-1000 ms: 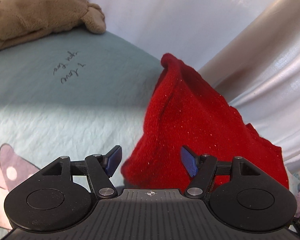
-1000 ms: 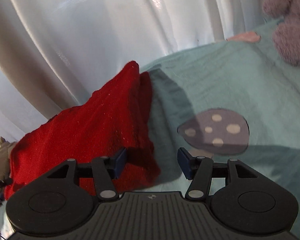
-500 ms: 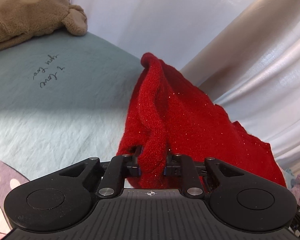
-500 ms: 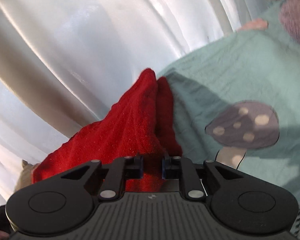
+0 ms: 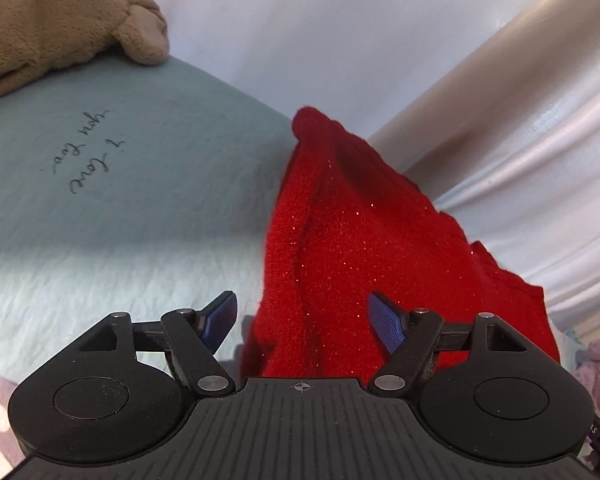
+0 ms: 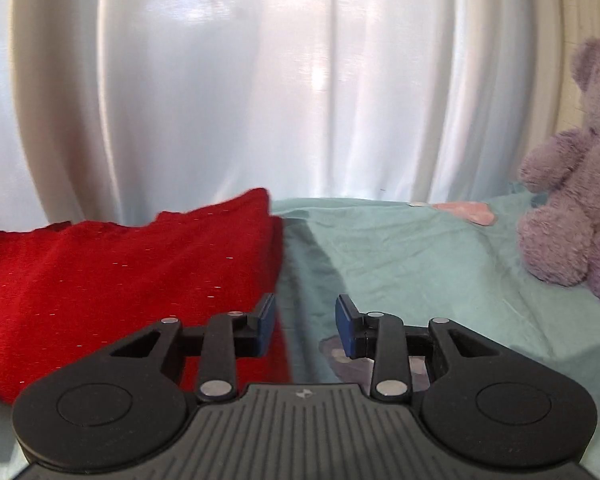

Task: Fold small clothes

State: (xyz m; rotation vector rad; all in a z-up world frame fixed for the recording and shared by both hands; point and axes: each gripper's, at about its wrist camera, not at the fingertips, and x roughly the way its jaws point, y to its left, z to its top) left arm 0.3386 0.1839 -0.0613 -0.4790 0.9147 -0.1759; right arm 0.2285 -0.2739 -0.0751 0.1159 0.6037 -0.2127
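L wrist view: red knit garment (image 5: 360, 240) lies on the bed sheet (image 5: 120, 200), long axis running away toward the curtain (image 5: 540, 140); its near edge sits between the jaws of the left gripper (image 5: 306, 318), which are opening, pads clear of the cloth. R wrist view: right gripper (image 6: 304, 322) is opening w/ nothing between the jaws; garment lies just left of its left pad, so L is nearer.
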